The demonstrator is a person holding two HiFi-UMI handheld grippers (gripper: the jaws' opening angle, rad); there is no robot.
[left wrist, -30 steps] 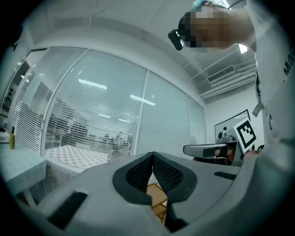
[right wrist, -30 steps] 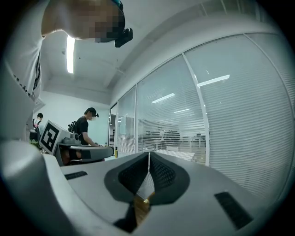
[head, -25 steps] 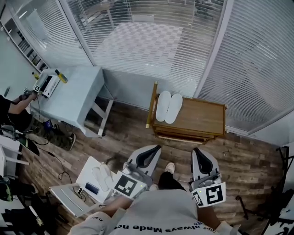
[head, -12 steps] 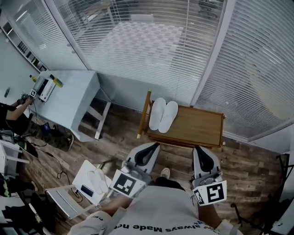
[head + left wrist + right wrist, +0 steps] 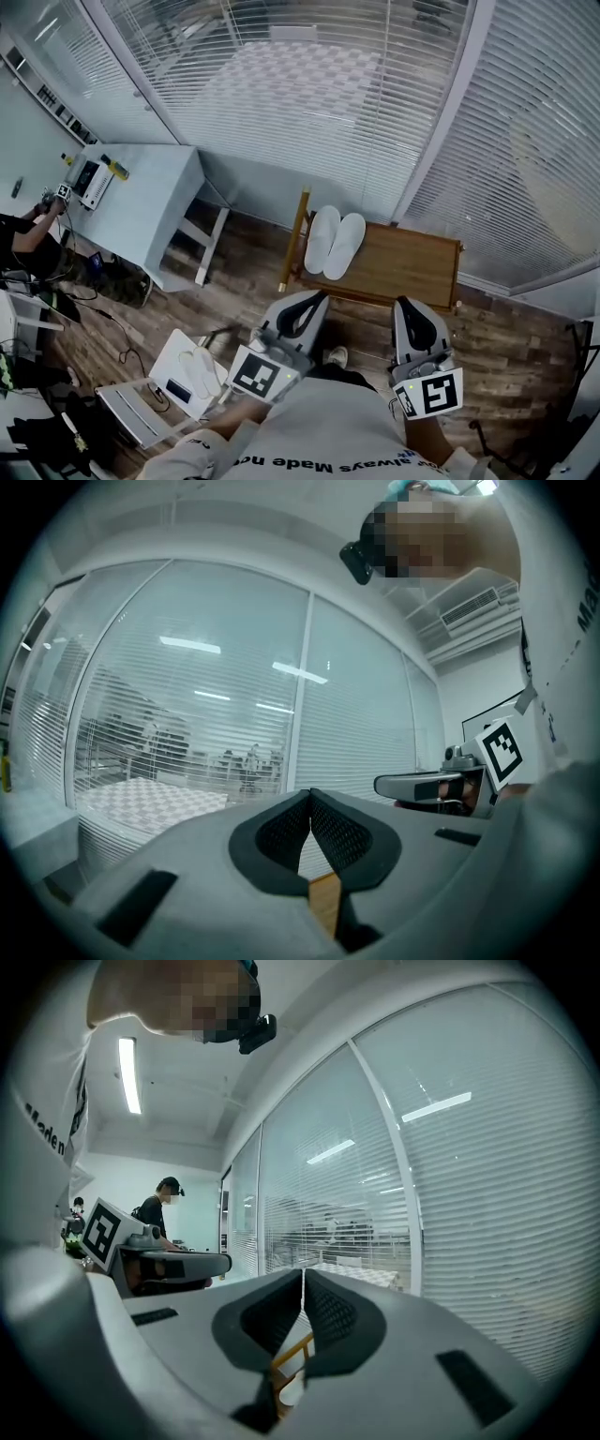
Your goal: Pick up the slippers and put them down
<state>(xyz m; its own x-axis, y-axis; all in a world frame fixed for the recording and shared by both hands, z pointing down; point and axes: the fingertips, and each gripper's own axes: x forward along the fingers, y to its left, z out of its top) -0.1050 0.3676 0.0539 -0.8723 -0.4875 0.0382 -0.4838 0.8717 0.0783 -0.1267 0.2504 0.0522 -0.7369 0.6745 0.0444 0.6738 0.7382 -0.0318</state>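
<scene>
A pair of white slippers [image 5: 333, 242] lies side by side on the left end of a low wooden table [image 5: 408, 267] by the glass wall. Both grippers are held level over the wood floor, short of the table's near edge. My left gripper [image 5: 319, 298] points at the table's left part, below the slippers, and it is shut and empty. My right gripper [image 5: 403, 305] is beside it, shut and empty too. In the left gripper view the pads [image 5: 310, 794] meet, with table wood [image 5: 323, 904] below. In the right gripper view the tips [image 5: 303, 1272] touch above the table's rail [image 5: 292, 1352].
A pale blue table [image 5: 141, 206] with a small device stands at the left, a person [image 5: 23, 234] beside it. On the floor at lower left, a white tray [image 5: 173, 361] holds another pair of slippers [image 5: 199, 367]. Glass walls with blinds [image 5: 309, 103] close off the space behind the wooden table.
The wooden table and slippers have come nearer to both grippers as I stepped forward. Both grippers stay shut and side by side.
</scene>
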